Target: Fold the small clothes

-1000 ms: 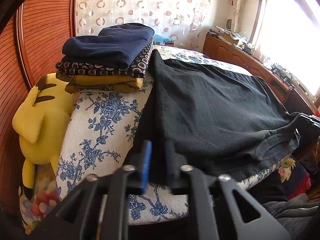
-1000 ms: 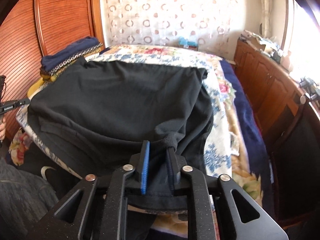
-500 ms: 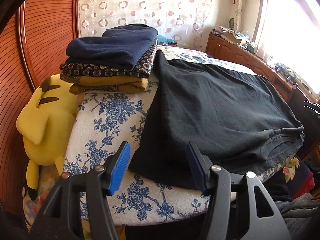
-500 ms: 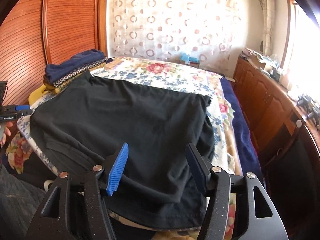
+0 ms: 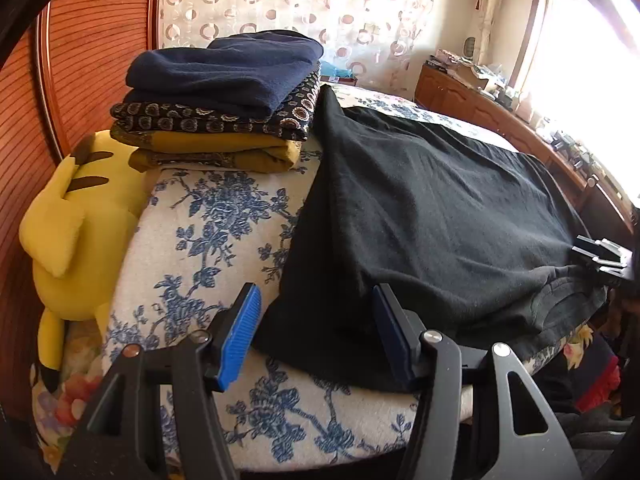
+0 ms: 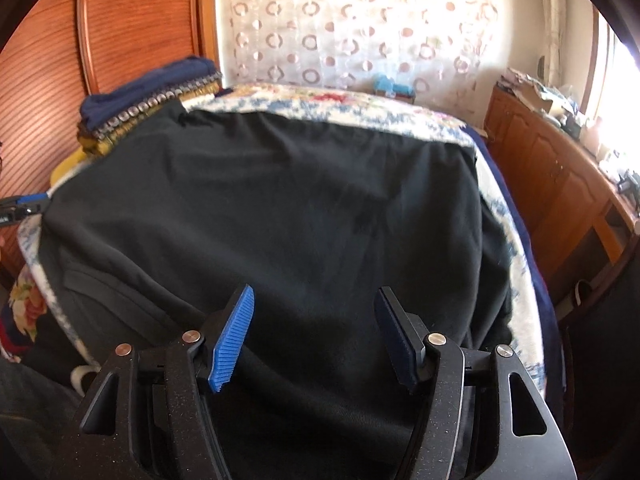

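- Black garment (image 5: pixel 432 220) lies spread flat on the floral bed cover (image 5: pixel 208 248), its near corner falling between the fingers of the left gripper (image 5: pixel 316 320).
- Left gripper tilts down toward the bed edge with its jaws spread; the blue pads (image 5: pixel 240 336) stand clear of the cloth on both sides and pinch nothing.
- Right gripper (image 6: pixel 316 328) also angles downward over the garment (image 6: pixel 280 208), jaws spread wide, with dark fabric lying beneath and between them but not gripped.
- In the left wrist view, only a black edge of the right gripper (image 5: pixel 600 256) shows at the garment's far side; the rest is cut off.
- A stack of folded clothes (image 5: pixel 224 100) sits just beside the garment's far corner, and a yellow plush toy (image 5: pixel 68 224) lies beside the bed near the wooden panel.
- The right wrist view is blurred, so the garment's hems and the bed pattern are hard to make out.
- The near edge of the garment is hidden behind the right gripper's body.
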The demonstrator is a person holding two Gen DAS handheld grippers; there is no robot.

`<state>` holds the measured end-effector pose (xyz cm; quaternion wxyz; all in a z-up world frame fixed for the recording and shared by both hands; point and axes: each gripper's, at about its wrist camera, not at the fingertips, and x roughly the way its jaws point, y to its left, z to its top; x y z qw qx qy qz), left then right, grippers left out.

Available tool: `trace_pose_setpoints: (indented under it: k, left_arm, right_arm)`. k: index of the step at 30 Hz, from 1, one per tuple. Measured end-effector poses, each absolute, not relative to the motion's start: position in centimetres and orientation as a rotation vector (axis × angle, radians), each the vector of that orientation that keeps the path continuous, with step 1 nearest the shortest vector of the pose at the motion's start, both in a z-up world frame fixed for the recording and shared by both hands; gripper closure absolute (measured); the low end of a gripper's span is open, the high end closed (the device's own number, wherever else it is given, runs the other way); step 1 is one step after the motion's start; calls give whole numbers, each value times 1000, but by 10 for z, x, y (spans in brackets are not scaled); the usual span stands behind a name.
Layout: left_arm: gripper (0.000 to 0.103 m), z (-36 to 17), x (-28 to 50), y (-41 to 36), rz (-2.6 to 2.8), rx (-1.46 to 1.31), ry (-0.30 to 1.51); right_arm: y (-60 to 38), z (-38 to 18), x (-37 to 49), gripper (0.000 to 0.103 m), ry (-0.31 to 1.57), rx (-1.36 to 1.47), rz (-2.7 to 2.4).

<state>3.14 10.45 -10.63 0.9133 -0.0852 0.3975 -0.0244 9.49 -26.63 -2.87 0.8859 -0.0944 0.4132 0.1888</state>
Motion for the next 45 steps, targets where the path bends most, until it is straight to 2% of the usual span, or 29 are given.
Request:
trace_pose_setpoints:
  k: [5, 12, 21, 22, 24, 25, 26, 27, 36, 45]
  left_arm:
    - [46, -113, 35, 103, -62, -194, 828]
    - [46, -111, 33, 103, -85, -224, 812]
    - [47, -111, 42, 90, -122, -204, 817]
    - [48, -111, 43, 90, -127, -204, 813]
    - [71, -112, 45, 87, -166, -211, 808]
    - [77, -112, 46, 86, -168, -204, 808]
    - [92, -112, 46, 84, -166, -189, 808]
    - [94, -111, 47, 82, -174, -179, 808]
    - [98, -46, 52, 20, -335, -124, 646]
    - [98, -6, 98, -81, -571, -48, 621]
  right_arm:
    - [-270, -35, 94, 38, 852, -183, 388]
    - [-270, -38, 91, 31, 828, -170, 381]
    - [-273, -40, 88, 29, 792, -156, 380]
    - [-272, -40, 88, 29, 791, -156, 380]
    - [-272, -40, 87, 29, 787, -155, 380]
    - [-272, -40, 87, 29, 784, -155, 381]
    - [-273, -40, 87, 29, 780, -155, 382]
    - [-273, -40, 86, 29, 778, -156, 383]
    - [-307, -15, 78, 30, 766, -120, 341]
    - [-356, 5, 59, 30, 724, -89, 283]
